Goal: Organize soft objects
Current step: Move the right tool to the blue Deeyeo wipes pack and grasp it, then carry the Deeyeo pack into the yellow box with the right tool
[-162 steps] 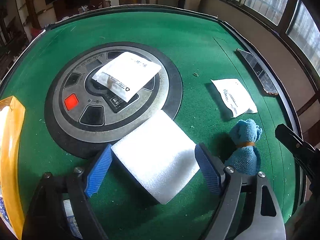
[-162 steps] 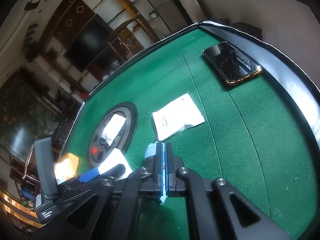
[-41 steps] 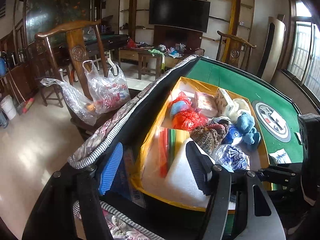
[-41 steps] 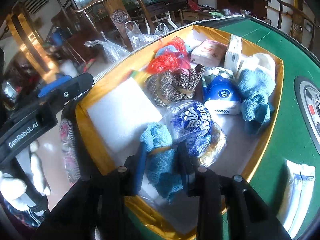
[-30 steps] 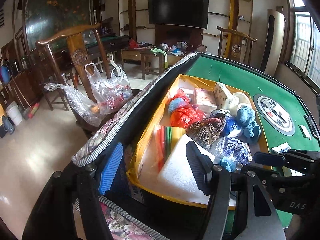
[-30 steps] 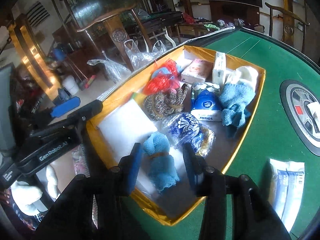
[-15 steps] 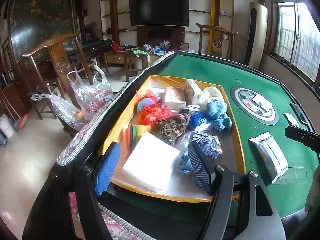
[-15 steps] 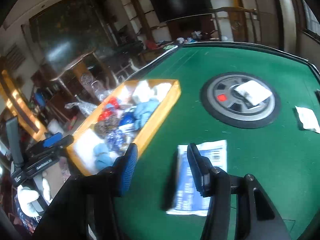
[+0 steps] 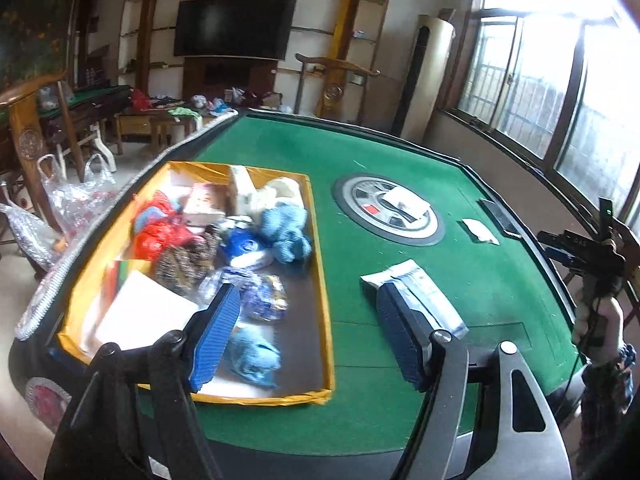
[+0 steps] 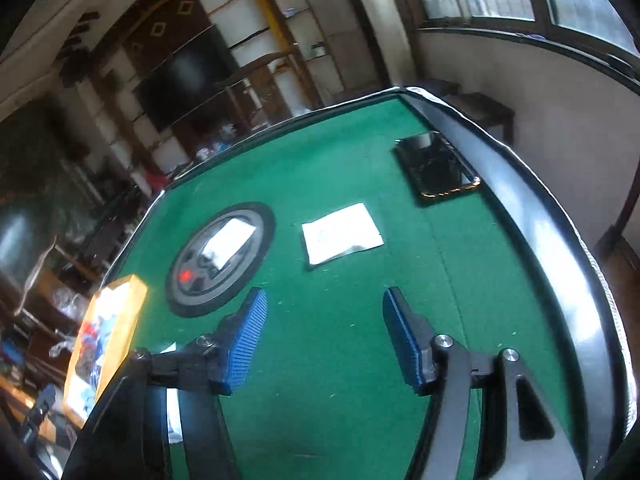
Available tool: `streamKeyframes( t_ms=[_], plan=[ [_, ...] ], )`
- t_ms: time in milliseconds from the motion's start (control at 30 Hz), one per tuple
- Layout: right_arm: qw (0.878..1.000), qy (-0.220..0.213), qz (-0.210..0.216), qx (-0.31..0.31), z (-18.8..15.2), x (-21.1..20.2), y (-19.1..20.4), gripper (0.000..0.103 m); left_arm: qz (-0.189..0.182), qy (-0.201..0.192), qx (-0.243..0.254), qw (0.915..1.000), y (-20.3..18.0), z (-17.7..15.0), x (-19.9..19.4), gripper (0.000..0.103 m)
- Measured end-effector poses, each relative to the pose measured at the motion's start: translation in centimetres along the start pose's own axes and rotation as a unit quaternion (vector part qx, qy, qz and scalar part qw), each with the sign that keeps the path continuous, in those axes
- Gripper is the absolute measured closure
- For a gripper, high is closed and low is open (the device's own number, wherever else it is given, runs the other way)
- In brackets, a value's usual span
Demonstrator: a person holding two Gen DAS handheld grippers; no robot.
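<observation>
**Both claws empty over green counter as tray fills with soft goods**

A green felt counter (image 9: pixel 400 152) fills both wrist views, with a round grey console (image 9: pixel 388 210) set in its middle. Along its left edge sits a yellow-walled tray (image 9: pixel 325 320) packed with soft things: a white foam slab (image 9: pixel 140 312) at the near left corner, a small blue cloth roll (image 9: pixel 252 356) at the near end, a shiny blue tissue pack (image 9: pixel 260 296) behind it, a brown knit piece (image 9: pixel 184 260), a red bag (image 9: pixel 156 236), a larger blue towel bundle (image 9: pixel 286 228) and pale boxes at the far end.

The left claw (image 9: pixel 308 336) points down and forward across the tray's right wall, its blue pads well apart with nothing between them; the left pad hangs over the tray, the right over a clear packet (image 9: pixel 416 292) lying on the felt just beside the tray.

At the far right of the left view a hand (image 9: pixel 600 320) grips the handle of the right claw (image 10: pixel 324 332). That claw tilts down over bare felt, its jaws opening and holding nothing.

Three soft packets are outside the tray: the clear one, a white pouch (image 10: pixel 342 232) lying flat on the felt beyond the right claw, and a white packet (image 9: pixel 404 200) resting on the console. A dark phone (image 10: pixel 438 168) lies near the counter's far-right rim.
</observation>
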State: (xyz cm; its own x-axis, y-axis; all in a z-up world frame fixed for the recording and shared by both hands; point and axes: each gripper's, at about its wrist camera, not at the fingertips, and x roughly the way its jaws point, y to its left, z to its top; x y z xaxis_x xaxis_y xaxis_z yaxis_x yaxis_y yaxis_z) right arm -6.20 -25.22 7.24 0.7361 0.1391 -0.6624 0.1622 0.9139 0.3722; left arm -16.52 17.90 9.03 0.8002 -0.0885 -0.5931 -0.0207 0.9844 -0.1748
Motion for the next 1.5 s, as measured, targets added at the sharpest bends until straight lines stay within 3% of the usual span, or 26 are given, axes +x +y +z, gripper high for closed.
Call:
streamKeyframes(
  t_ms=[133,233,400,567,733,1167,1267,1500],
  plan=[
    [0.999,0.023,0.034,0.021,-0.1,1.9,0.3,0.048,-0.057,0.040,0.021,0.9974,-3.6,-0.3,1.3,0.032],
    [0.994,0.077,0.067,-0.030,-2.2,4.3,4.3,0.048,-0.075,0.059,0.037,0.9948,-6.0,-0.5,2.2,0.032],
    [0.971,0.165,0.132,-0.115,-7.1,7.5,12.2,0.048,-0.066,0.072,0.037,0.9945,-7.6,-0.6,3.1,0.032],
    [0.955,0.212,0.132,-0.162,-10.2,9.6,17.0,0.045,-0.041,0.079,0.024,0.9957,-6.2,-1.1,3.4,0.032],
    [0.951,0.209,0.122,-0.191,-11.4,9.1,19.2,0.042,-0.025,0.074,-0.005,0.9969,-3.3,-1.0,3.2,0.032],
    [0.939,0.168,0.004,-0.301,-14.6,9.4,23.3,0.031,-0.013,0.078,-0.027,0.9965,-0.2,-1.4,3.7,0.032],
    [0.940,0.168,0.010,-0.296,-14.5,9.2,23.3,0.038,-0.008,0.084,-0.024,0.9961,0.0,-1.6,3.8,0.032],
    [0.954,0.163,0.043,-0.250,-13.5,7.8,21.3,0.042,0.002,0.084,-0.012,0.9964,-0.2,-1.8,3.2,0.032]
  ],
)
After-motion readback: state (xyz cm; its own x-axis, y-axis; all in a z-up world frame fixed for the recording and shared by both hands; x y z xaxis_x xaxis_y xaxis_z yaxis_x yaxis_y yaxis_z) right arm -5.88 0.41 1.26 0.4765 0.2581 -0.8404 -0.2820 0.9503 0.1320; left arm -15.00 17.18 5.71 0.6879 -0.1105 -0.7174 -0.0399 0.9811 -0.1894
